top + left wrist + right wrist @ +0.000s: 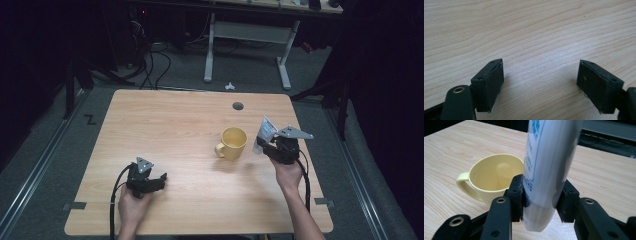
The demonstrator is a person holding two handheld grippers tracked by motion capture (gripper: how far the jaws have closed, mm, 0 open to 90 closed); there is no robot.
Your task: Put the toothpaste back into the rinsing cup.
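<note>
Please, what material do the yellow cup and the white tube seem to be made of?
The yellow cup: probably matte plastic, though glazed ceramic is possible; even colour, dull sheen. The white tube: likely soft glossy plastic, with a bright highlight and printed blue text, clamped in the right tongs.

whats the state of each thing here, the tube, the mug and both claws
tube: upright, clamped near its lower end, held above the table
mug: upright on the table, empty, handle toward the left of the high view
right claw: shut on the tube, beside the mug
left claw: open, nothing between its jaws, low over bare table
</note>
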